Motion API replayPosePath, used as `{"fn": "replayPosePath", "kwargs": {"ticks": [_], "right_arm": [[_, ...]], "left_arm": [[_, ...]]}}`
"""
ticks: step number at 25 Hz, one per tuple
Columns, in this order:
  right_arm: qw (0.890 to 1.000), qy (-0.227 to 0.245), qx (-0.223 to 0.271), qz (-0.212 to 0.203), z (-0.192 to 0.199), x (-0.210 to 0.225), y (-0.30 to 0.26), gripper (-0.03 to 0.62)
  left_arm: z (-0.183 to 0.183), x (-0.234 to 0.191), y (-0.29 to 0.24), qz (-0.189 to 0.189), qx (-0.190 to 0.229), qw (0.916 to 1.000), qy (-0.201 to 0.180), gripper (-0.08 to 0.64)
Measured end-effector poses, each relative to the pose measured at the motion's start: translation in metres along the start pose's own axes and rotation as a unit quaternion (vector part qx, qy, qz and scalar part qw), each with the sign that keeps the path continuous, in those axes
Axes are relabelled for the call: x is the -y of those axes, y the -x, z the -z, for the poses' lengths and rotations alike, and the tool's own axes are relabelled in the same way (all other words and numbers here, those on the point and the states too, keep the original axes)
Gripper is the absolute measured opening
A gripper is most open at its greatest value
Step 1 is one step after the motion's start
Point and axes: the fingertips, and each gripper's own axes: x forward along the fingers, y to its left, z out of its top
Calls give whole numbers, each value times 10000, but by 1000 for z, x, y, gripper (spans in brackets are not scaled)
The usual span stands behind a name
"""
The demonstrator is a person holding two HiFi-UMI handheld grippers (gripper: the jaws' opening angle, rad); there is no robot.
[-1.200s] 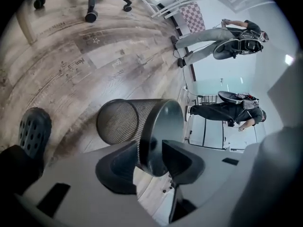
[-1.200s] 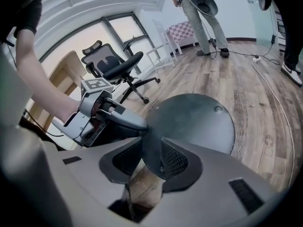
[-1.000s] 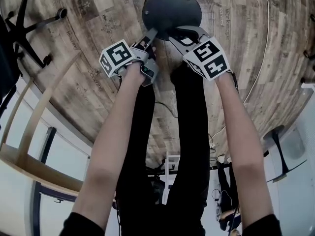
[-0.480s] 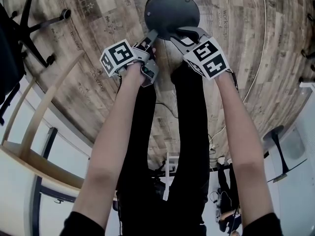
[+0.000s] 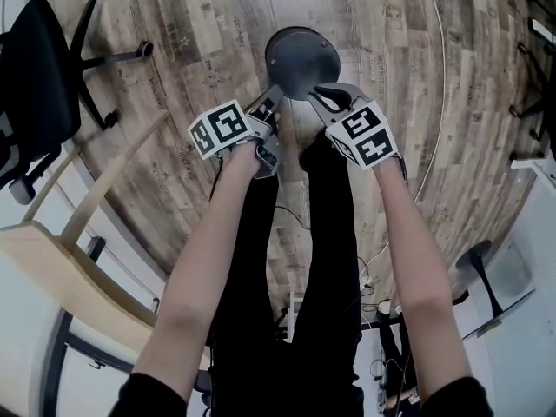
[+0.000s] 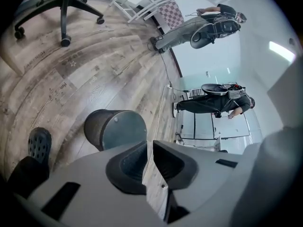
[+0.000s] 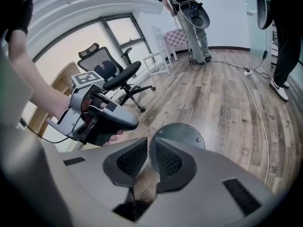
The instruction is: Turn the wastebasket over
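The dark round wastebasket (image 5: 301,59) stands upside down on the wood floor, its flat bottom facing up. It also shows in the left gripper view (image 6: 116,129) and the right gripper view (image 7: 177,134). Both grippers hang above its near rim and touch nothing. My left gripper (image 5: 271,104) (image 6: 149,148) has just been closing, and nothing lies between its jaws, which stand almost together. My right gripper (image 5: 323,94) (image 7: 148,148) has likewise just been closing on nothing. The left gripper (image 7: 102,119) appears in the right gripper view, held in a hand.
A black office chair (image 5: 52,85) stands at the left, with a wooden table (image 5: 52,259) below it. A white cable (image 5: 439,85) runs across the floor at the right. Two people (image 6: 208,22) stand far off. My shoe (image 6: 39,143) is near the basket.
Both grippers have risen off the wastebasket, and their jaws have come together. The basket stays on the floor, bottom up, and looks smaller in the head view.
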Motion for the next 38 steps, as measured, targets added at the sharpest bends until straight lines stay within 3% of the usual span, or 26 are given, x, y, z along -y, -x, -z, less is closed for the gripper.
{"fn": "replayPosePath", "kwargs": {"ticks": [7,11,17,22,26,32,38], "right_arm": [[9991,-22,315,275,-52,-14,61,54],[9972,-104,577,469,-82,-30,101,48],[9906,-29,1099,813,-131,-51,164,39],[9847,-61,1419,1007,-165,-68,212,34],[9776,-143,1742,1174,-190,-72,249,32],[9634,-355,2308,1314,-241,-86,304,32],[9439,-133,2980,1417,-301,-117,362,32]], "left_arm": [[-3,72,33,36,-86,9983,-579,35],[-1,119,59,236,-224,9952,-920,31],[-11,193,107,552,-158,9825,-1771,28],[-29,247,148,715,192,9716,-2249,25],[-39,290,173,691,363,9552,-2856,20],[-37,358,209,693,364,9171,-3910,17],[-33,425,251,954,575,8843,-4534,17]]}}
